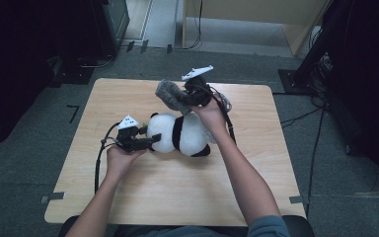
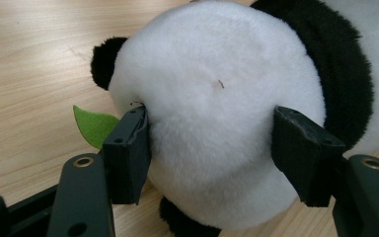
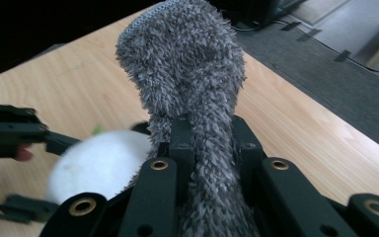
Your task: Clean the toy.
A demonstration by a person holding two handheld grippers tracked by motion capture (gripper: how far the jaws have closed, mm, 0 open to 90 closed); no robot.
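A black-and-white plush panda (image 1: 182,136) lies on its side in the middle of the wooden table (image 1: 128,187). My left gripper (image 1: 150,136) is at its left end. In the left gripper view, the gripper (image 2: 212,116) is shut on the panda's round white head (image 2: 217,74), and both pads dent the fur. A green felt leaf (image 2: 94,126) sticks out beside the head. Just beyond the panda, above the table, my right gripper (image 1: 186,100) is shut on a grey fuzzy sock (image 1: 170,94). The sock (image 3: 187,64) stands up out of the right gripper (image 3: 209,133).
Black cables (image 1: 227,116) trail from both grippers across the table. The person's forearms come in from the table's near edge. Grey carpet surrounds the table. Dark equipment (image 1: 108,24) stands at the back left, a stand (image 1: 306,69) and cables at the right, and a wooden panel (image 1: 256,12) behind.
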